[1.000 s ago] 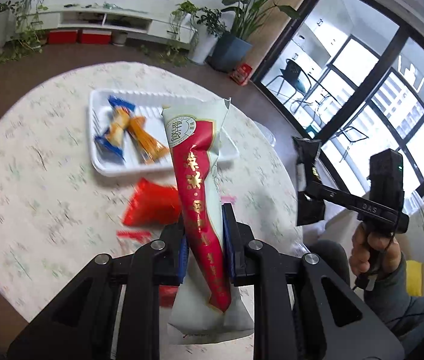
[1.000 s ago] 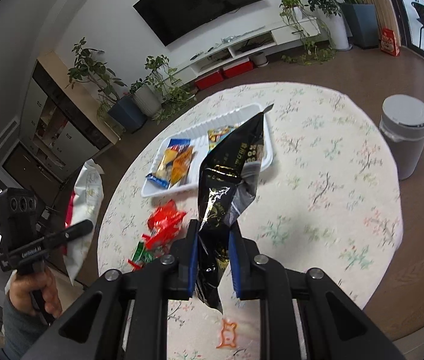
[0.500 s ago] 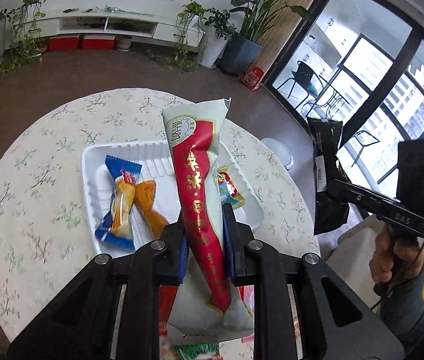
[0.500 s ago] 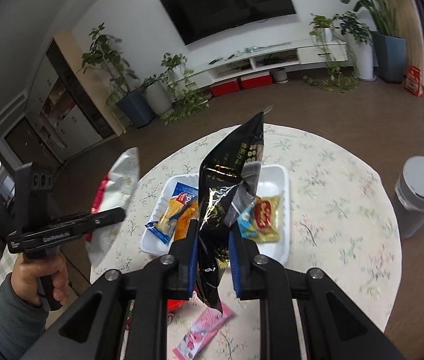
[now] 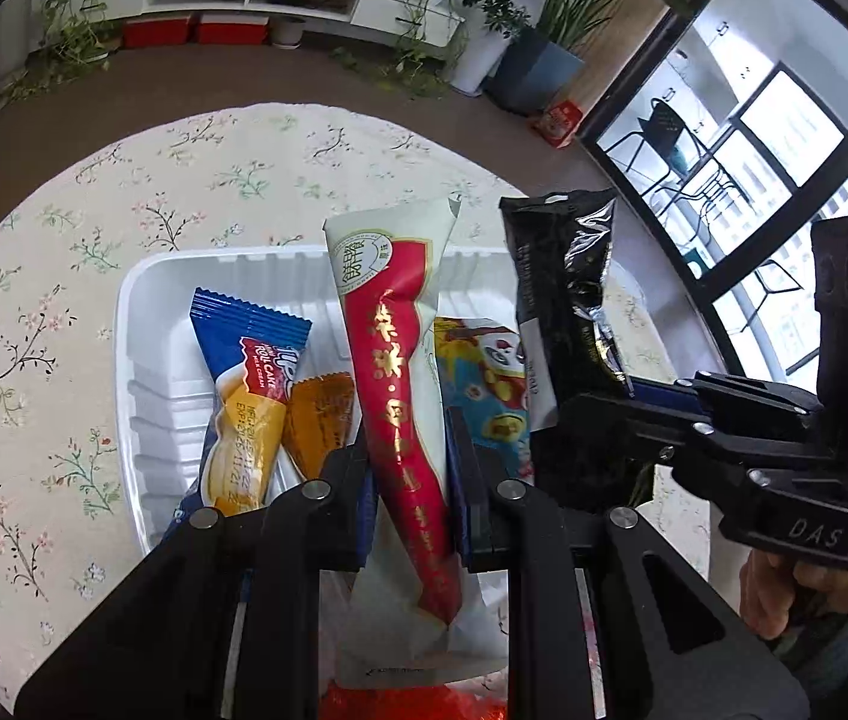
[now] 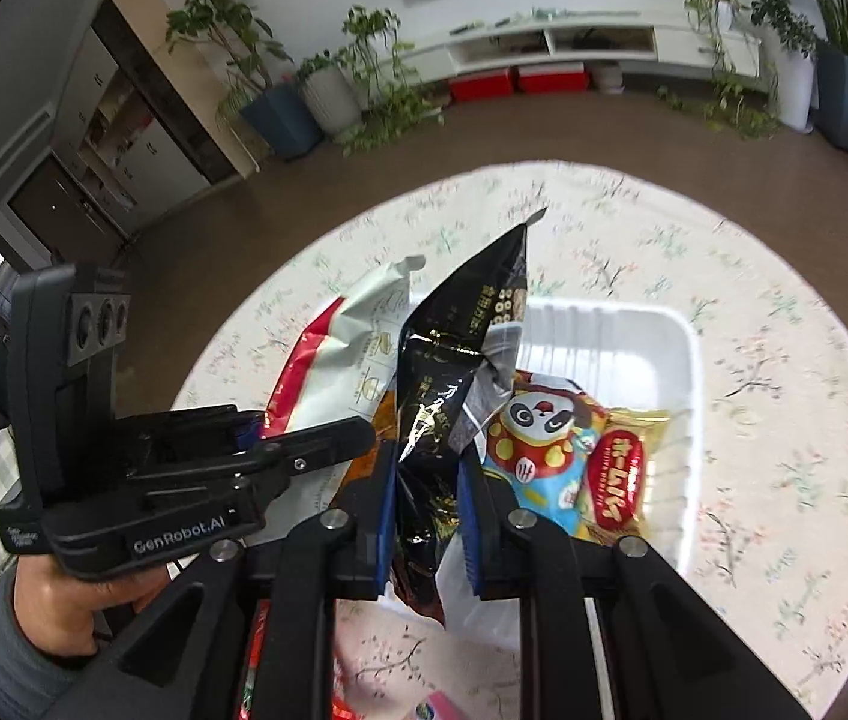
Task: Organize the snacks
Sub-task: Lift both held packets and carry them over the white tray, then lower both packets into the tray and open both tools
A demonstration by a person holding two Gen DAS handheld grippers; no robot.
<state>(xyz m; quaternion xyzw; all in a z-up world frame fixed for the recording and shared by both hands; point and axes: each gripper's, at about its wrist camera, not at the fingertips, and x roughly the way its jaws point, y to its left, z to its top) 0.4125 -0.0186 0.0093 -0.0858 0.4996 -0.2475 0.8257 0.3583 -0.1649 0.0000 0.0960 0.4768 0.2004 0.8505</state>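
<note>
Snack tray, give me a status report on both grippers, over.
Left gripper shut on red-and-white packet. Right gripper shut on black packet. Both above white tray, which holds other snacks. Nothing released yet.

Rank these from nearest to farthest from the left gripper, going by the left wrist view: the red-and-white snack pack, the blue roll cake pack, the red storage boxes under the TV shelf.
1. Red-and-white snack pack: clamped in the left gripper.
2. Blue roll cake pack: just left of the fingers, lying in the white tray.
3. Red storage boxes: across the room, on the floor beyond the table.
</note>
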